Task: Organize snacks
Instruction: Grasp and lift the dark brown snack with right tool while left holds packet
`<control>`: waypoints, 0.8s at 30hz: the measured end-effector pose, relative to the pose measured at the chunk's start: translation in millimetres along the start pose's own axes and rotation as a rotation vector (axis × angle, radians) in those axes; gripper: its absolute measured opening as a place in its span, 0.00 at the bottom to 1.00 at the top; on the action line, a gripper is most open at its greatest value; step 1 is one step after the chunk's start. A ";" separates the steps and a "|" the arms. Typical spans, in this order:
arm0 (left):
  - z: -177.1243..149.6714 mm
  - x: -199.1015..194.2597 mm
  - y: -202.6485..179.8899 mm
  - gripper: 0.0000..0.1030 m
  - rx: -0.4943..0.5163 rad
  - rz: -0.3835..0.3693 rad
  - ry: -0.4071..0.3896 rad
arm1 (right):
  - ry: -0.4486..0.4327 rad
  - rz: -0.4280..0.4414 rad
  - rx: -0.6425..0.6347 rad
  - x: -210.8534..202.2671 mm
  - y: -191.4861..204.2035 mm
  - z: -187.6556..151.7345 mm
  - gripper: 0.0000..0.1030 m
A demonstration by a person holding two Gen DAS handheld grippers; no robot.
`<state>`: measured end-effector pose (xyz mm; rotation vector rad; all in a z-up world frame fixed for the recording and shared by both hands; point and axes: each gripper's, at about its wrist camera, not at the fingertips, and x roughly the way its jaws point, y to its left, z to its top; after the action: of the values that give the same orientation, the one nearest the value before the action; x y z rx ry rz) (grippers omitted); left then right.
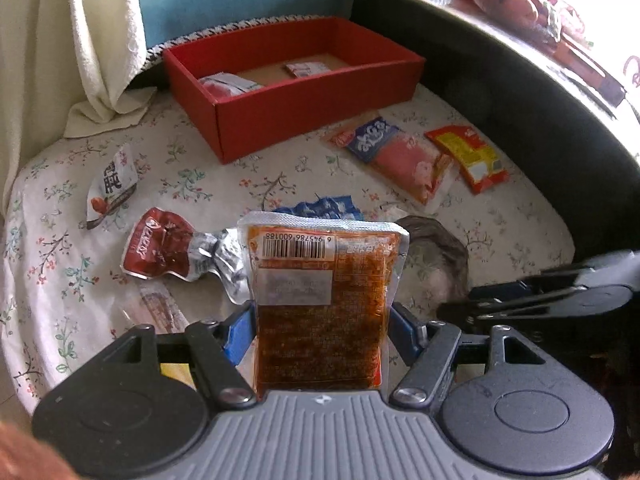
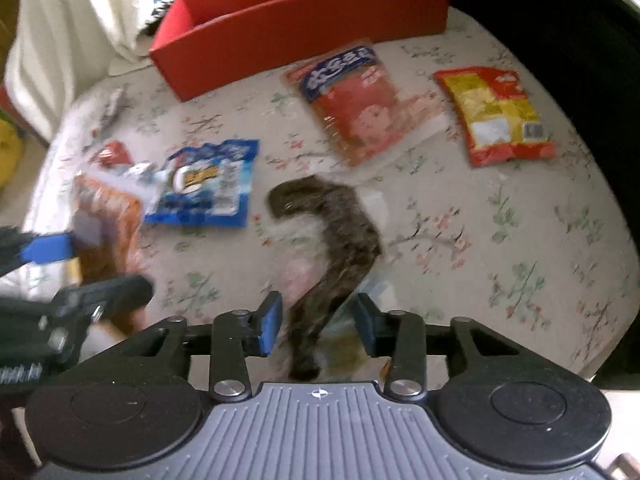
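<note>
Holding a flat orange-brown snack pack (image 1: 320, 300) upright between my left gripper's (image 1: 320, 320) closed-in pads, red box (image 1: 312, 96) well ahead, I list it light, slick-filmed, pliable, best gripped mid-body; right gripper (image 2: 318, 324) pinches a dark curved clear-wrapped snack (image 2: 340, 232).

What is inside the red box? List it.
The red box holds two small snack packets on its brown floor: a silvery-red packet near its left end and a pale packet toward the back. The near wall hides the front strip of the floor.
</note>
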<state>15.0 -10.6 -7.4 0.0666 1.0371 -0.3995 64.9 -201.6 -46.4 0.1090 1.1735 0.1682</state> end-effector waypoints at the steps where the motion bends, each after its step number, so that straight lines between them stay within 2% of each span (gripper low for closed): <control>1: -0.9 1.4 -1.4 0.60 0.007 0.002 0.005 | -0.002 -0.002 0.007 0.3 -3.0 2.2 0.65; 2: -1.5 2.8 -2.2 0.60 0.012 0.004 0.011 | -0.005 -0.002 0.020 1.7 -6.4 4.9 0.73; 6: -1.1 6.1 0.0 0.60 0.003 -0.010 0.033 | 0.000 -0.015 0.015 12.0 -4.5 10.4 0.73; 9: 1.2 9.1 1.0 0.60 -0.012 -0.026 0.044 | -0.020 -0.090 -0.070 16.0 10.9 8.6 0.71; 12: 2.6 13.4 -1.4 0.60 -0.009 -0.020 0.055 | -0.031 -0.104 -0.086 11.4 12.4 7.6 0.64; 13: 2.6 14.5 -1.8 0.60 -0.003 -0.013 0.059 | -0.036 -0.095 -0.073 7.6 9.2 8.1 0.57; 14: 2.4 15.8 -2.8 0.60 0.003 -0.004 0.063 | -0.041 -0.091 -0.060 4.1 5.7 8.4 0.35; 15: 2.2 16.6 -3.2 0.60 0.006 0.001 0.065 | -0.046 -0.071 -0.041 0.2 1.0 8.8 0.30; 16: 1.9 16.6 -3.6 0.60 0.008 0.002 0.065 | -0.044 -0.038 -0.004 -3.2 -4.5 9.7 0.20; 17: 1.7 15.9 -3.1 0.60 0.008 0.001 0.062 | -0.041 -0.020 0.011 -5.2 -8.2 9.8 0.19; 18: 1.6 15.1 -2.5 0.60 0.006 0.000 0.059 | -0.038 -0.022 0.013 -5.7 -10.0 9.5 0.20; 20: 2.6 13.9 -0.8 0.60 -0.001 0.002 0.051 | -0.032 -0.021 0.025 -4.6 -13.0 8.8 0.34; 22: 3.8 14.4 0.0 0.60 -0.010 0.011 0.048 | -0.029 -0.009 0.058 -3.5 -16.6 10.2 0.40; 24: 4.4 15.6 -0.2 0.60 -0.014 0.016 0.049 | -0.024 0.014 0.068 -4.9 -17.7 10.5 0.56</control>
<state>25.4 -16.4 -18.3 0.0727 1.0872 -0.3772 74.0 -219.9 -41.0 0.1785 1.1549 0.1391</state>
